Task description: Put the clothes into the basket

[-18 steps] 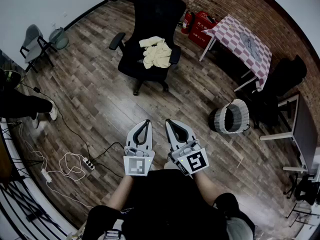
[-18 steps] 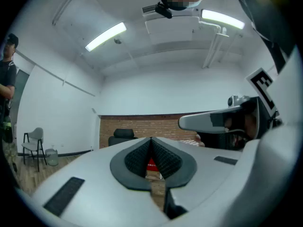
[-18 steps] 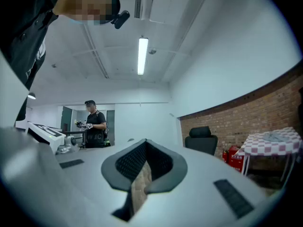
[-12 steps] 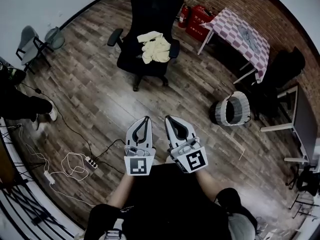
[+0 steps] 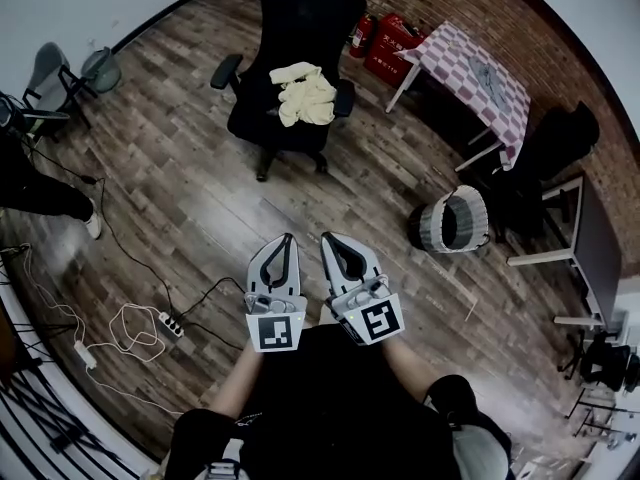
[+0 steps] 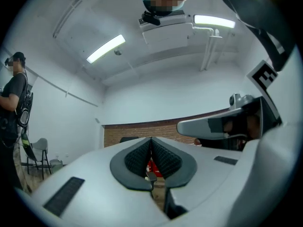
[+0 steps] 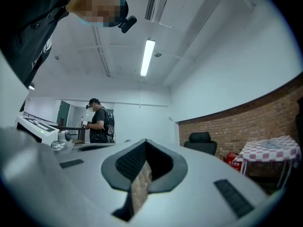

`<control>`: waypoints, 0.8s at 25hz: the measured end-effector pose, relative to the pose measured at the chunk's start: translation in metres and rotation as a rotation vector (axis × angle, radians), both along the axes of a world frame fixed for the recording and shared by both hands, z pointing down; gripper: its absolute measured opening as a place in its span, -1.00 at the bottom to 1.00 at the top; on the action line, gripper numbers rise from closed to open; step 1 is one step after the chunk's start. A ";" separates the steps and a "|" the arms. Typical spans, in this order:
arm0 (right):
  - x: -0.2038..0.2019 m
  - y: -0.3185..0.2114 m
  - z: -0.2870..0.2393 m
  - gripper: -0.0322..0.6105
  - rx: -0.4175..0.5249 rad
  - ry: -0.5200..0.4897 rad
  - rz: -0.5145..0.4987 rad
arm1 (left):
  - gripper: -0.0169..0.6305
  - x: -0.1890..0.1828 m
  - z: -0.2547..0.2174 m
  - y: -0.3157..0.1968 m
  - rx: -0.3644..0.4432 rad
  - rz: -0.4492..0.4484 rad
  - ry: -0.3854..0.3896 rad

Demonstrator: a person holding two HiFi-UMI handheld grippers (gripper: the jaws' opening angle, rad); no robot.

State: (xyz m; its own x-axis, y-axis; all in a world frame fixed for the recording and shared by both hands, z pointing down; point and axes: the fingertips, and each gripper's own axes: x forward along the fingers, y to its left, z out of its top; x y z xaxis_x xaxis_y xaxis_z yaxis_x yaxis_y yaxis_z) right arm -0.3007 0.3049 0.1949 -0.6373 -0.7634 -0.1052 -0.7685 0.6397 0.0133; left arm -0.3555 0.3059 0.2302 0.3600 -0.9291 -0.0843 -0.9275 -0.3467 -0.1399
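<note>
We stand on a dark wooden plank floor, between a plain white wall and a red brick wall. A black swivel office chair stands ahead. A worktop under a red-and-white checked cloth sits by the bricks, with red fire extinguishers beside it. White ceiling tube lights glow overhead.

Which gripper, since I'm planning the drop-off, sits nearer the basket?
Right. The right gripper sits lower left of the basket; the left gripper is beside it, farther left.
</note>
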 end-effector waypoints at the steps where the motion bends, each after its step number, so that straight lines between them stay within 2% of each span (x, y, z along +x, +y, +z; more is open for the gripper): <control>1: -0.001 0.002 0.001 -0.88 0.004 -0.003 -0.001 | -0.91 0.001 0.002 0.001 -0.002 0.002 -0.001; 5: -0.001 0.007 0.000 -0.88 0.032 -0.048 0.002 | -0.91 0.005 0.006 0.001 -0.003 0.006 0.000; 7: 0.003 -0.002 0.003 -0.88 0.022 -0.049 0.040 | -0.91 0.006 0.010 -0.004 -0.010 0.018 0.008; 12: 0.020 -0.041 0.030 -0.88 -0.073 -0.010 0.102 | -0.91 0.009 0.021 -0.033 -0.036 0.019 -0.038; 17: 0.033 -0.080 0.032 -0.88 -0.044 -0.013 0.127 | -0.91 0.009 0.025 -0.072 -0.054 -0.012 -0.054; 20: 0.034 -0.110 0.035 -0.88 -0.057 -0.019 0.114 | -0.91 0.013 0.027 -0.100 -0.067 -0.014 -0.055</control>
State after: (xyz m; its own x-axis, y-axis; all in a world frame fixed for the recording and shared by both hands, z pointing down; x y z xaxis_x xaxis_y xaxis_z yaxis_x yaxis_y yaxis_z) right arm -0.2670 0.1947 0.2300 -0.5440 -0.8361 -0.0707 -0.8363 0.5471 -0.0352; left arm -0.3429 0.2056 0.2573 0.3493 -0.9370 -0.0022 -0.9239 -0.3440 -0.1678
